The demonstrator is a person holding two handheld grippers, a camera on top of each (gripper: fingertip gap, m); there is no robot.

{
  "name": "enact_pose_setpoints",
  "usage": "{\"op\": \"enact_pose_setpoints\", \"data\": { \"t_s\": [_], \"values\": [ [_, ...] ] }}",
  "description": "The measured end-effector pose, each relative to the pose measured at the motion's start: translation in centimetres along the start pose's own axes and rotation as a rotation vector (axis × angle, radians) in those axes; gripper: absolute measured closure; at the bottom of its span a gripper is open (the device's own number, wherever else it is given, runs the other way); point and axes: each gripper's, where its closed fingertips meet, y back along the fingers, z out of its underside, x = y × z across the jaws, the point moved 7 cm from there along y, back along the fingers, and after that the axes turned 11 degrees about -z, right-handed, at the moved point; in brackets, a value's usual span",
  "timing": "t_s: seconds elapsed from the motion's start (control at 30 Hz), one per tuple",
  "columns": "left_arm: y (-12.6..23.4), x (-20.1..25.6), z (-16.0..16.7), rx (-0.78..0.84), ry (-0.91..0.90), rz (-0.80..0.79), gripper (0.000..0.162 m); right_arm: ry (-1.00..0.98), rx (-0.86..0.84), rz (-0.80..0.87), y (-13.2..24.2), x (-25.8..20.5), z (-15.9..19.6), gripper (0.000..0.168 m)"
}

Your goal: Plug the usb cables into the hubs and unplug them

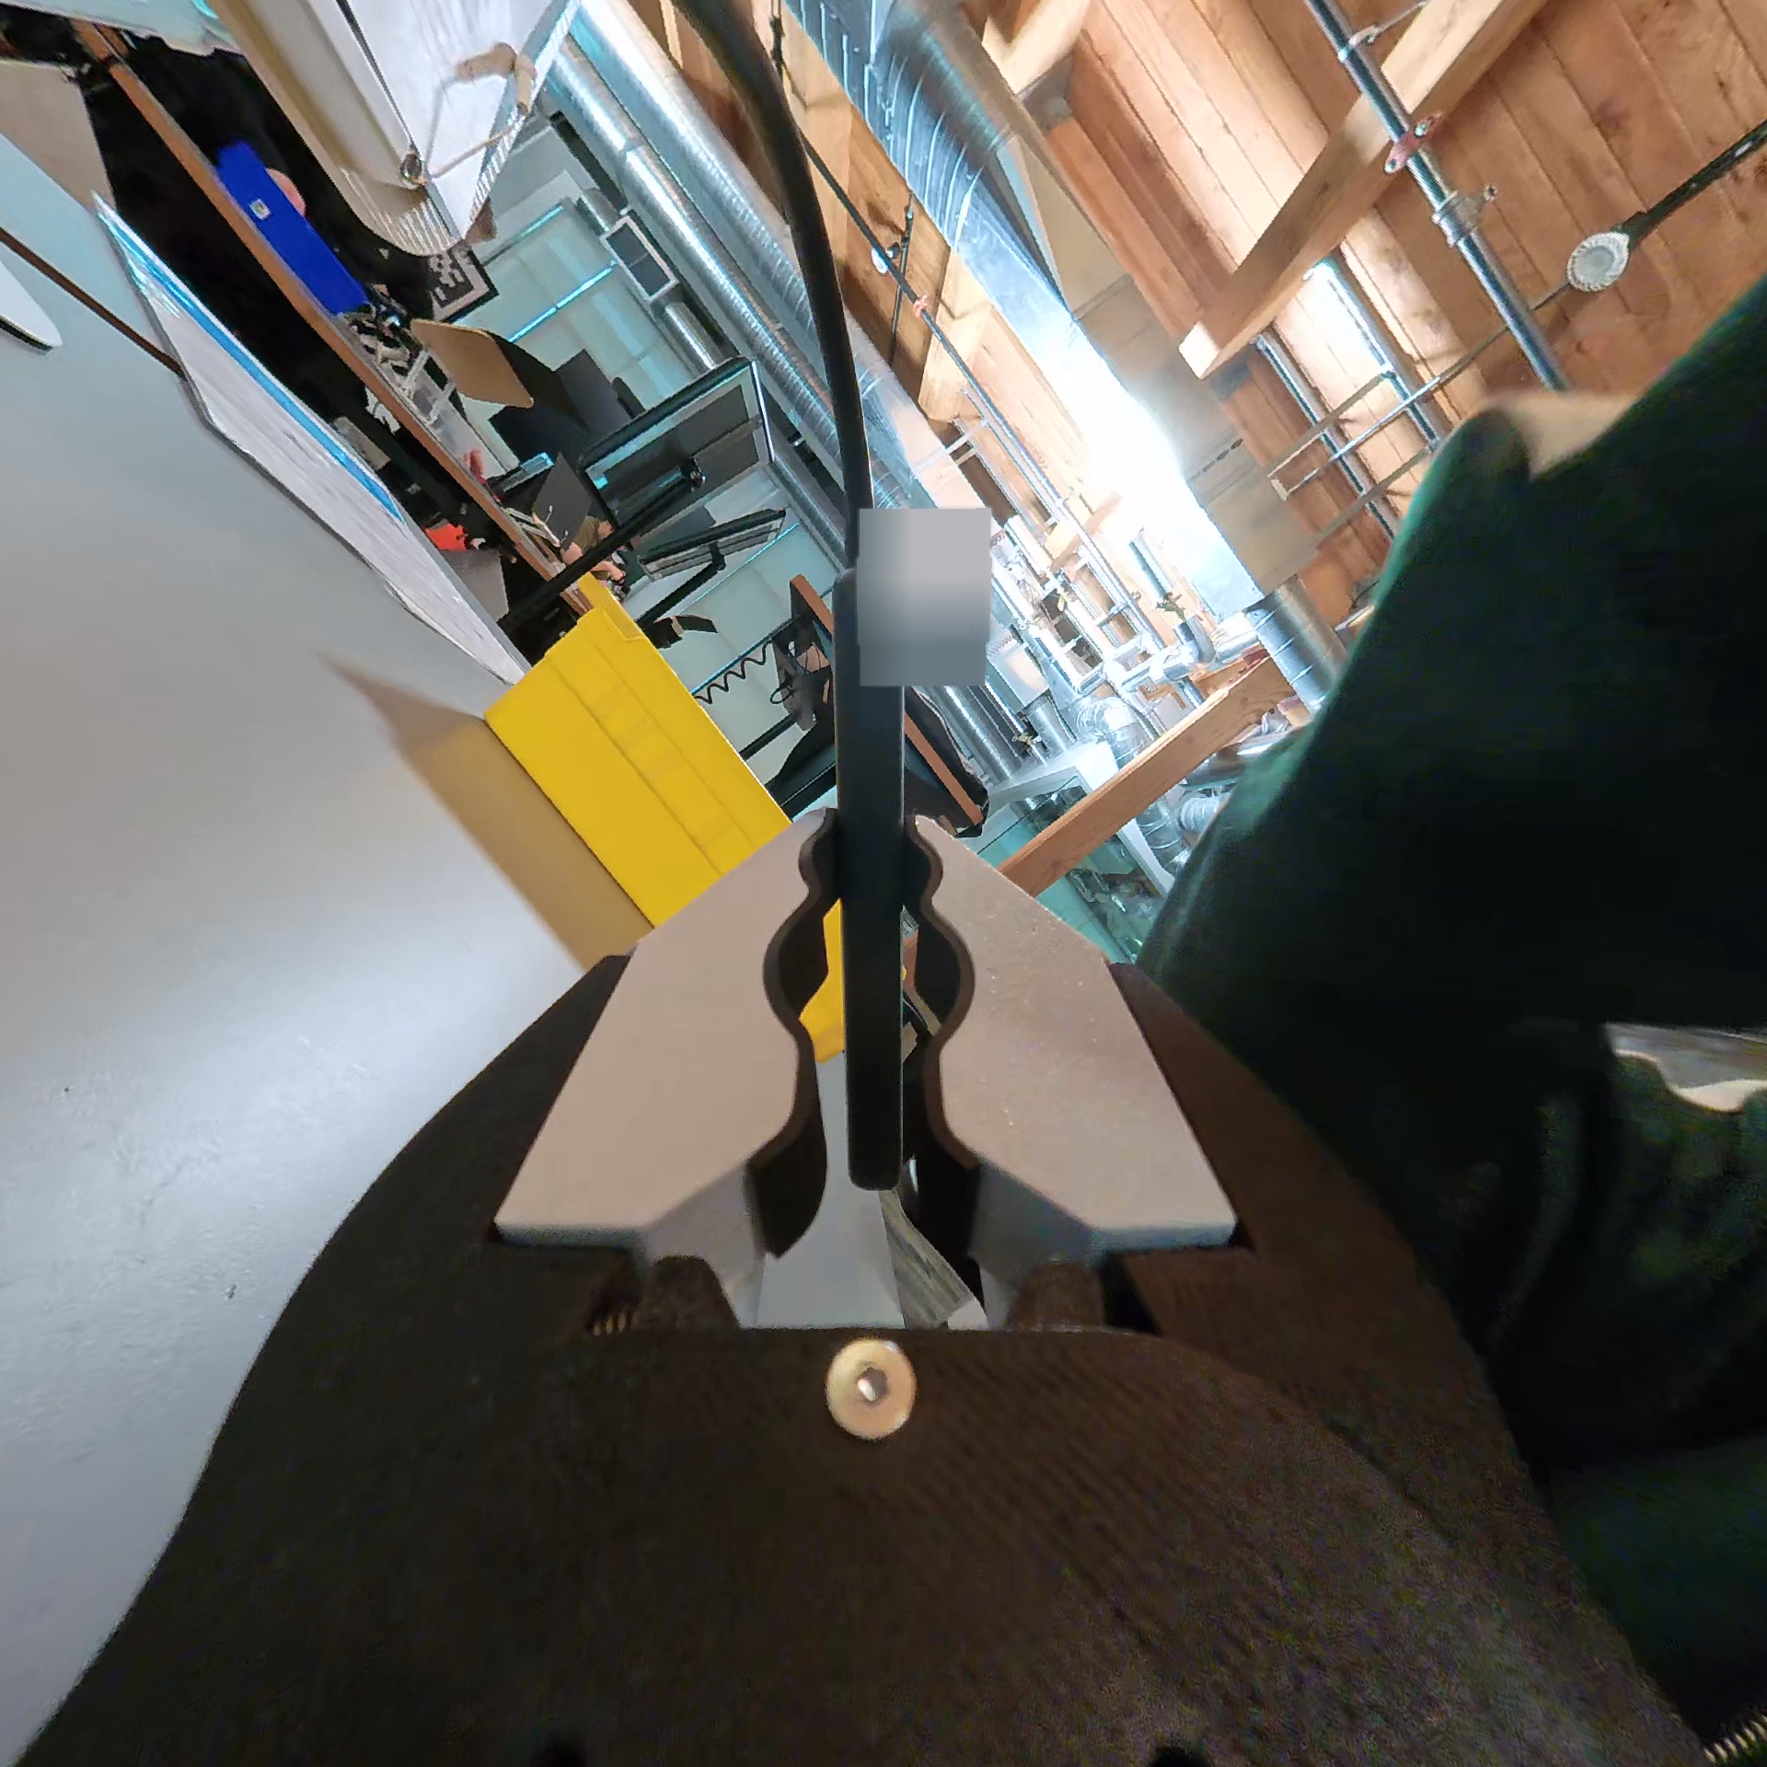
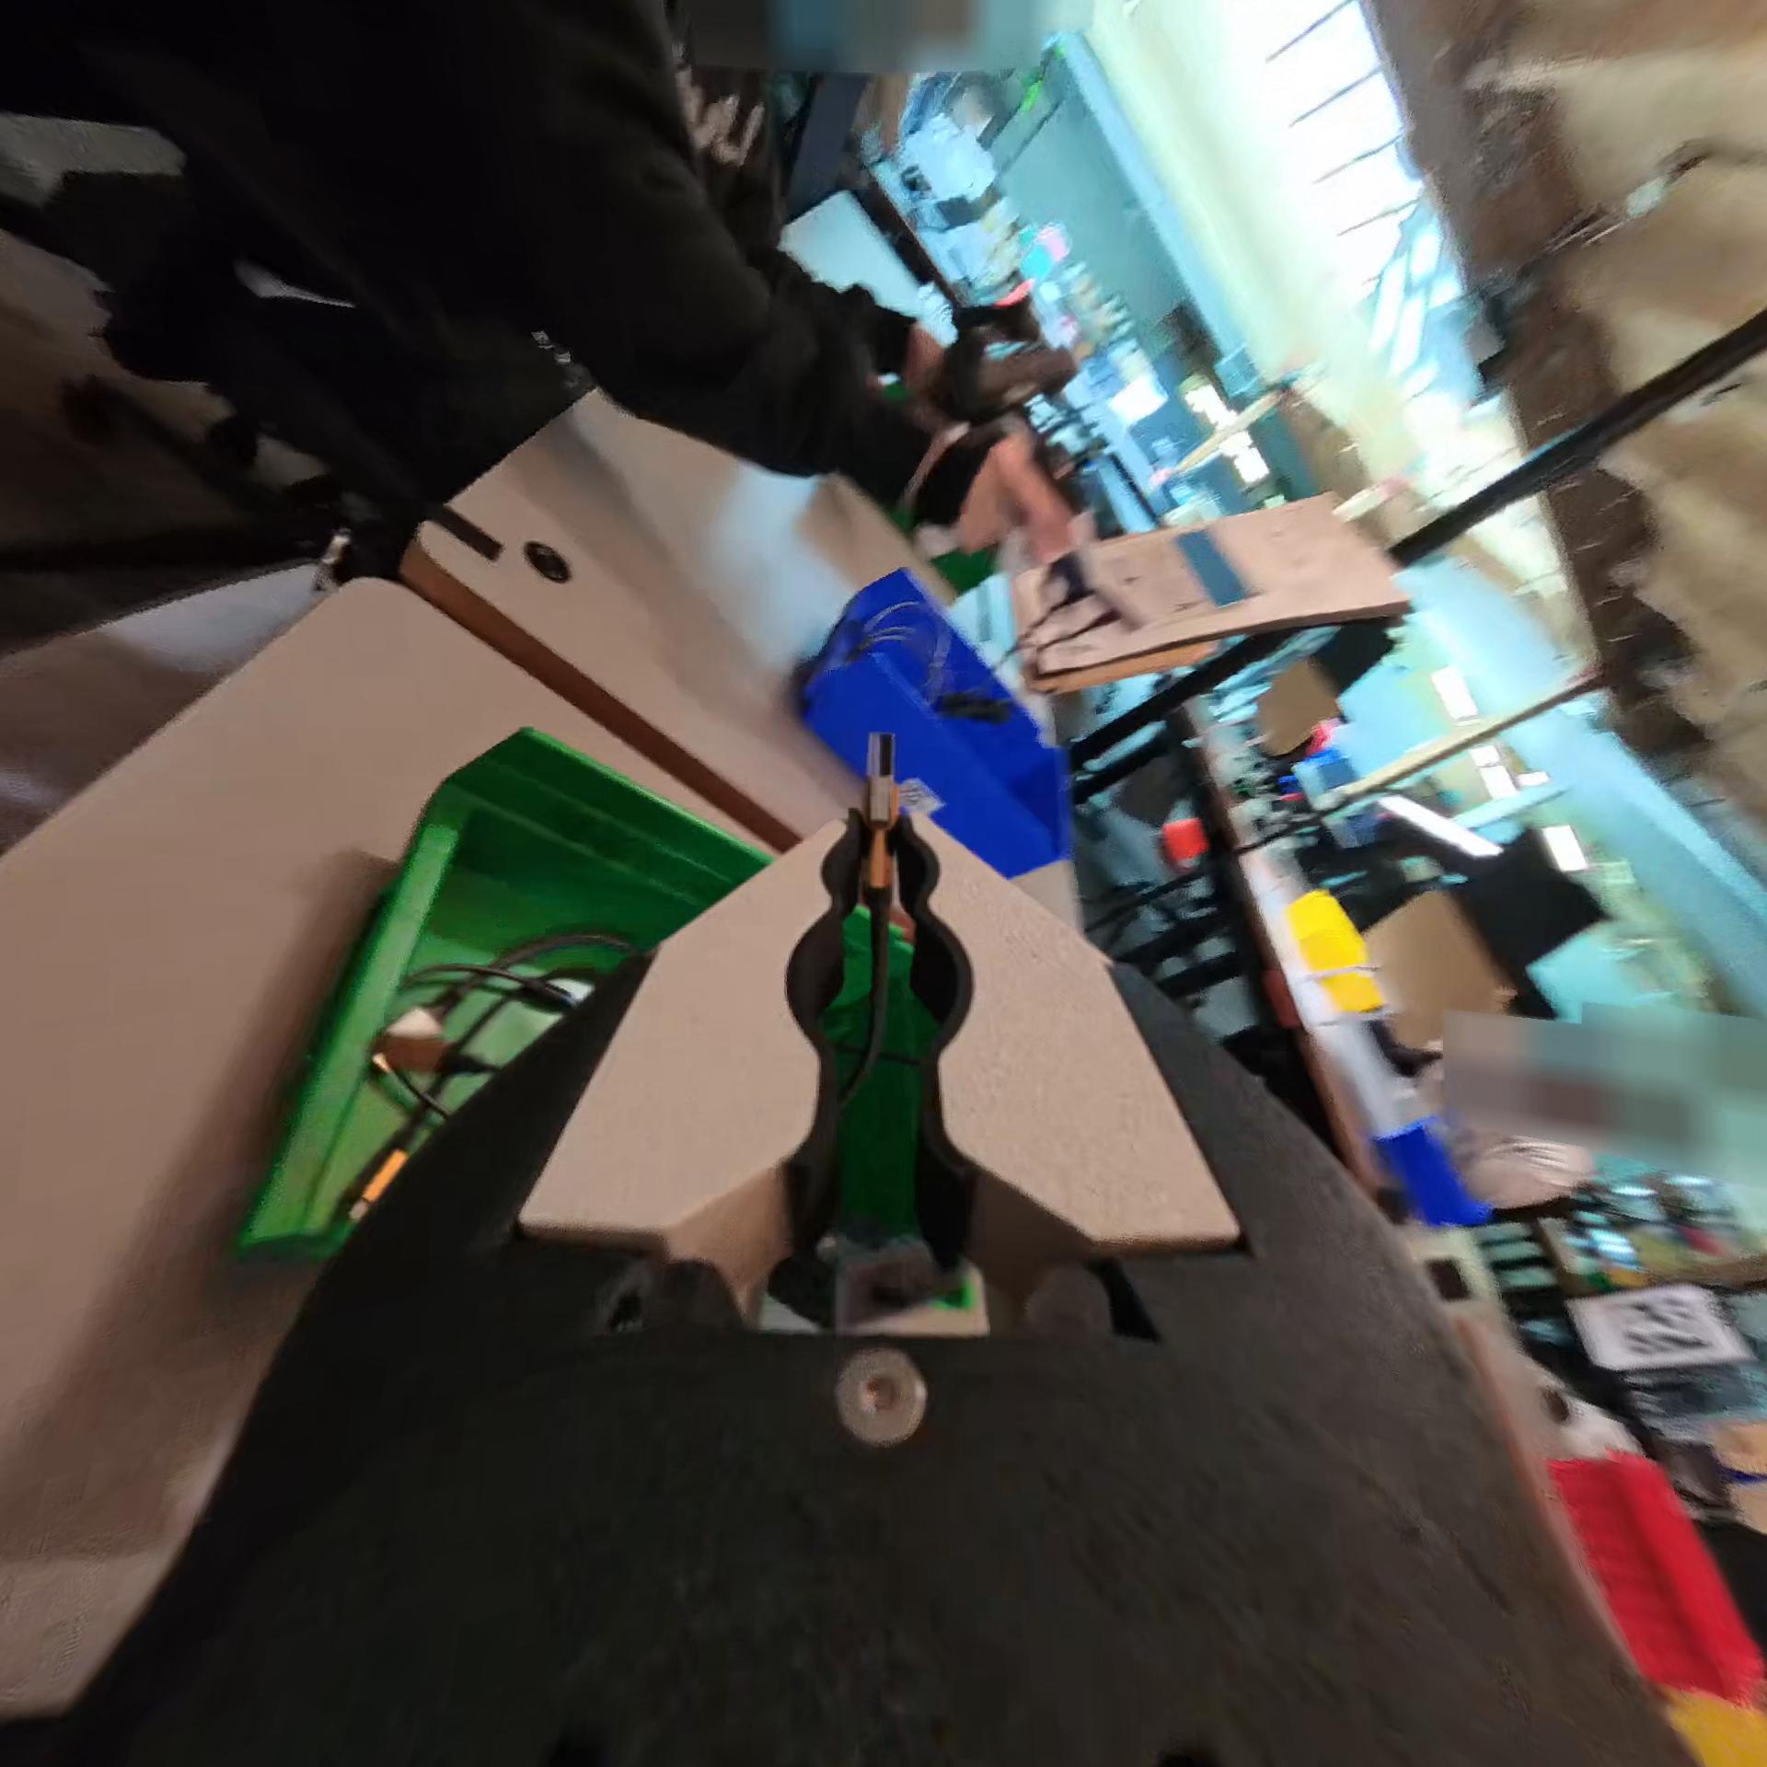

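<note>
In the left wrist view my left gripper (image 1: 872, 841) is shut on a slim black USB hub (image 1: 870, 765), held edge-on between the fingers and raised off the white table (image 1: 191, 861). The hub's black cable (image 1: 822, 287) curves up and away from its far end. In the right wrist view my right gripper (image 2: 880, 832) is shut on a USB cable plug (image 2: 880, 803) with an orange body; its silver metal tip sticks out past the fingertips. The plug's thin dark cable (image 2: 872, 975) runs back between the fingers. The view is tilted and blurred.
A yellow bin (image 1: 631, 755) stands on the table beyond the left gripper. A dark green sleeve (image 1: 1482, 813) fills the right side. A green bin (image 2: 478, 956) with loose cables lies under the right gripper, a blue bin (image 2: 937, 727) beyond it. A person in black (image 2: 478, 239) works at the neighbouring table.
</note>
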Motion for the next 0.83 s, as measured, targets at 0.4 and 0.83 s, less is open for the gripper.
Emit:
{"op": "enact_pose_setpoints", "data": {
  "t_s": [0.4,0.83],
  "values": [
    [0.6,-0.3,-0.5,0.042,0.043,0.008,0.154,-0.018,0.100,0.461,25.3,-2.7,-2.1,0.163],
    [0.9,2.5,-0.1,0.008,0.139,0.389,0.154,-0.385,0.161,0.828,39.5,-17.8,7.3,0.164]
  ]
}}
